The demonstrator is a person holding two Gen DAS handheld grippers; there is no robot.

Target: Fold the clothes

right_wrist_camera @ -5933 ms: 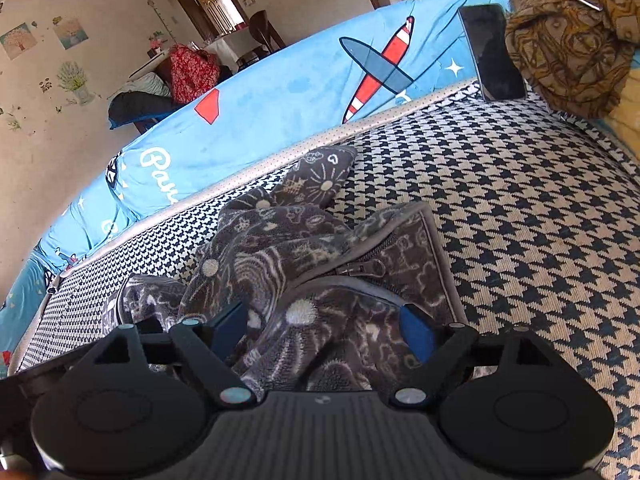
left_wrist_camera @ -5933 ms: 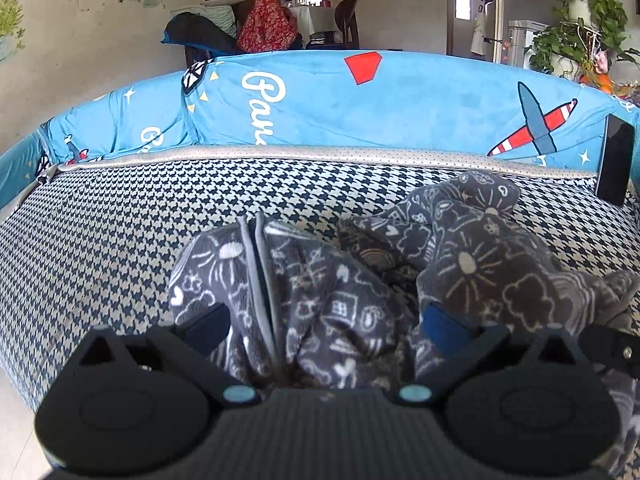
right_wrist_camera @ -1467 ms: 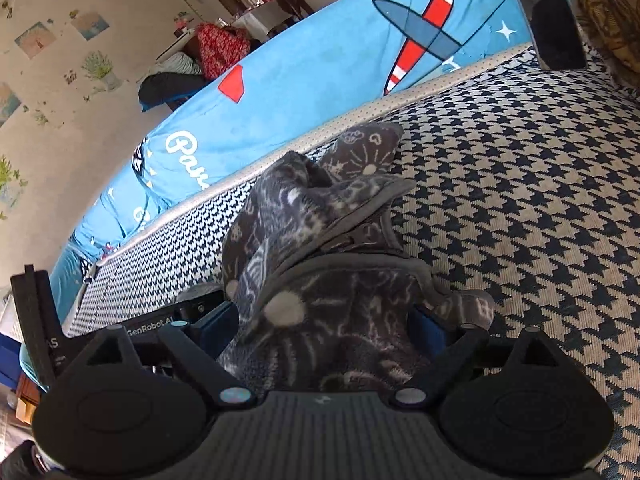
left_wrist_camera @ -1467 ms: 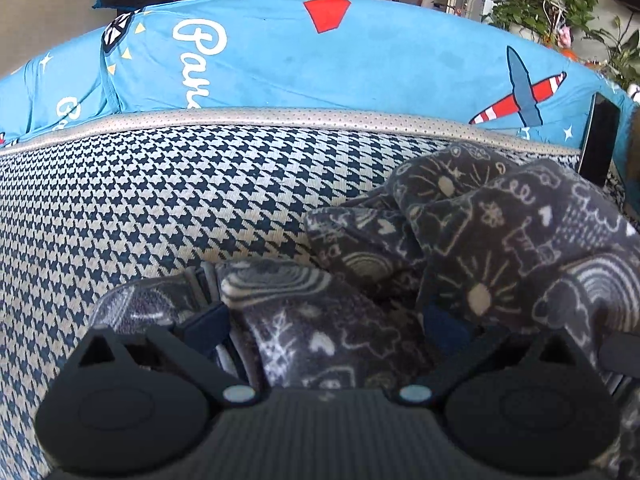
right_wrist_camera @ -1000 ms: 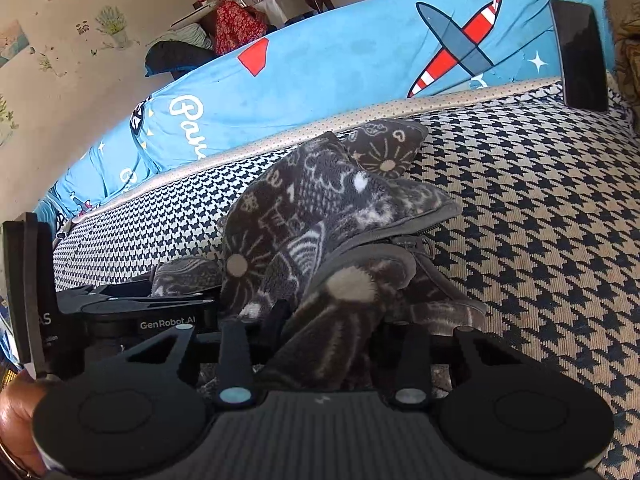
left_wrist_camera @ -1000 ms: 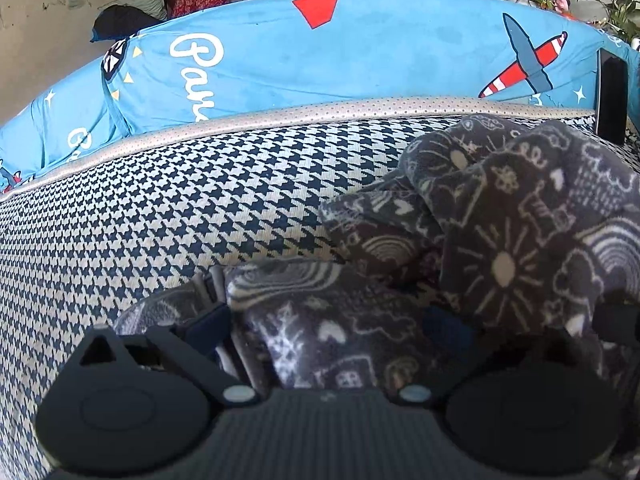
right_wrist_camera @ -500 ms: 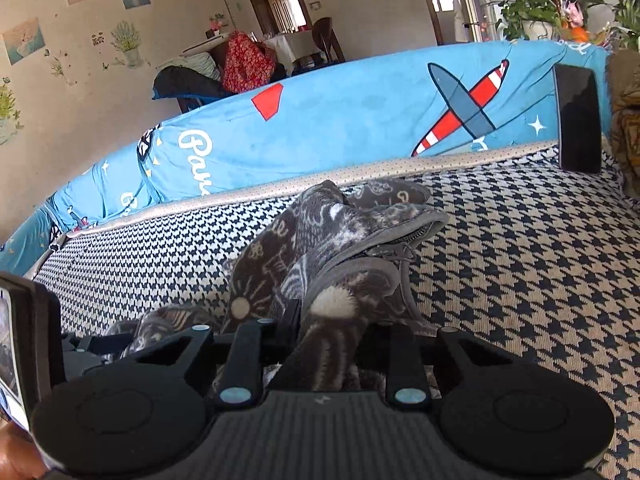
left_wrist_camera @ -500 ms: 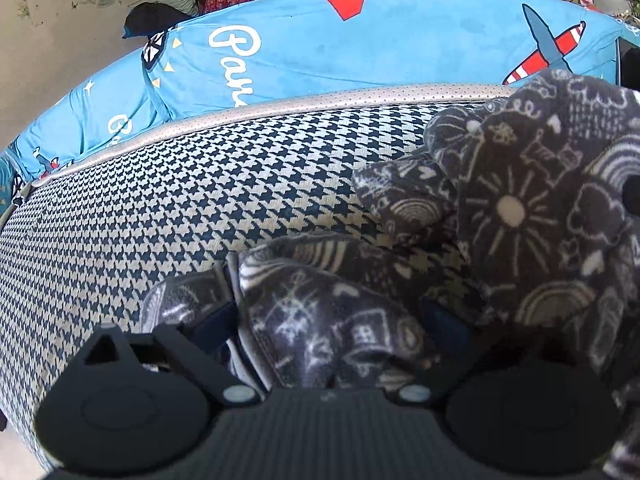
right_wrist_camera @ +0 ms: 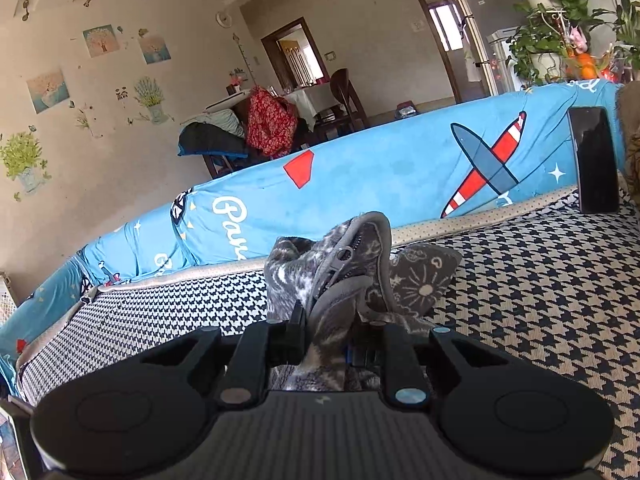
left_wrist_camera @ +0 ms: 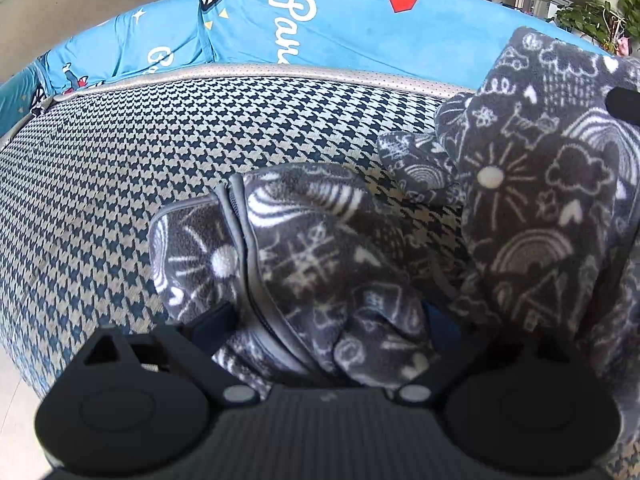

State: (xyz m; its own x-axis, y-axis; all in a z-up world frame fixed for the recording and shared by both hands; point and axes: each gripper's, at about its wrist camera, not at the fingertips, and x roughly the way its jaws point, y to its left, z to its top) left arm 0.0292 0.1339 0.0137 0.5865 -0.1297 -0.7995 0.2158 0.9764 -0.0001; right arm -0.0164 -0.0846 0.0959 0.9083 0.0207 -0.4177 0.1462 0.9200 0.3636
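Grey doodle-print fleece jacket (left_wrist_camera: pixel 320 264) lies bunched on the houndstooth sofa seat (left_wrist_camera: pixel 120 184), in front of the blue plane-print backrest cover (right_wrist_camera: pixel 380 176). Right gripper (right_wrist_camera: pixel 326 340): jaws closing, nearly together, pads pinching a fold of the jacket beside the zip (right_wrist_camera: pixel 340 256); that part stands raised off the seat, and in the left view it hangs as a tall flap at the right. Left gripper (left_wrist_camera: pixel 324 320): fingers well apart, straddling a bunched edge of the jacket with the zip band running between them; fabric sits in the gap, but I see no pad pressing on it, so I read it as not yet gripped. 1 sleeve or hood end (right_wrist_camera: pixel 424 280) lies flat on the seat just behind the raised part. Dark phone (right_wrist_camera: pixel 594 160) leans against the backrest, well apart from the work. Step in hand, as I judge it: picking up, getting 2 holds on the crumpled jacket so it can be lifted and spread; folding proper has not begun. Next move calls for the left gripper to close on the zip edge, then both to lift and draw apart, so the jacket opens and can be laid flat. Risk: thick fleece may slip from a shallow pinch, or 2 layers get caught together
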